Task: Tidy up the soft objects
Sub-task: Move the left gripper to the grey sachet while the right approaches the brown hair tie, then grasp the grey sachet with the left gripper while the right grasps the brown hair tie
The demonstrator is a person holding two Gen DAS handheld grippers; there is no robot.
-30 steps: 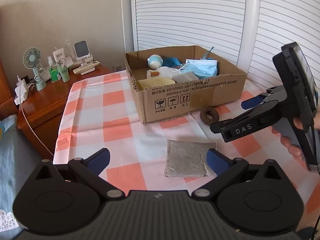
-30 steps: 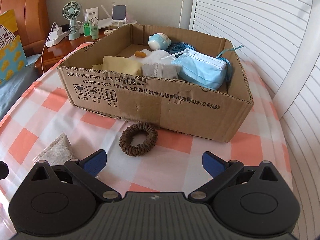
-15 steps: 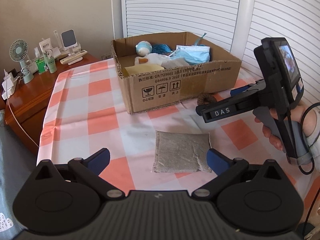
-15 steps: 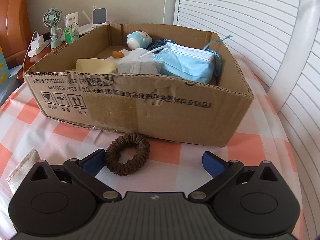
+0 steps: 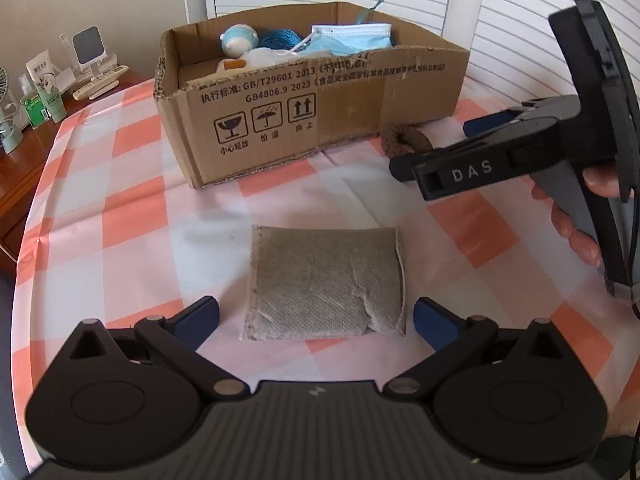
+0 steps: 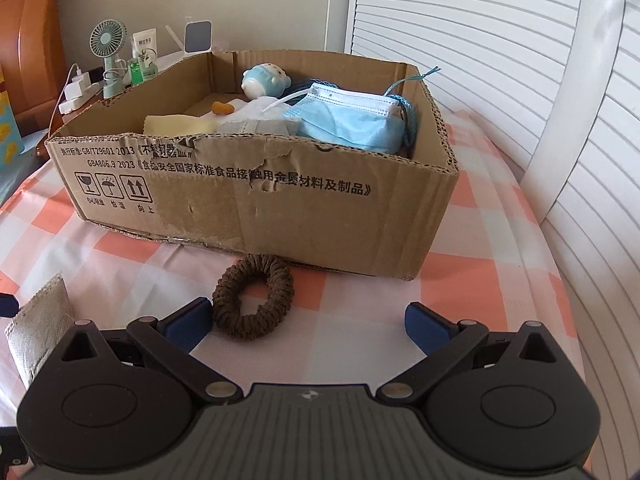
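A grey fabric pouch [image 5: 326, 282] lies flat on the checked tablecloth [image 5: 120, 200], between the tips of my open left gripper [image 5: 316, 318]; its edge also shows in the right wrist view [image 6: 40, 316]. A brown hair scrunchie [image 6: 253, 296] lies against the cardboard box [image 6: 280, 200], just ahead of the left finger of my open, empty right gripper [image 6: 308, 320]. The right gripper [image 5: 436, 152] shows in the left wrist view, hovering over the scrunchie [image 5: 404, 140]. The box [image 5: 320, 104] holds a blue face mask [image 6: 352, 120], a blue plush toy [image 6: 264, 80], blue yarn and cloths.
A wooden side table [image 5: 24, 152] at the left carries a small fan [image 6: 106, 40], bottles and a phone stand [image 5: 90, 46]. White slatted doors [image 6: 500, 40] stand behind and to the right. The table edge drops off at the right.
Both grippers have moved lower and closer. The pouch now sits between my left fingertips, and the scrunchie lies right before my right gripper. Both stay open.
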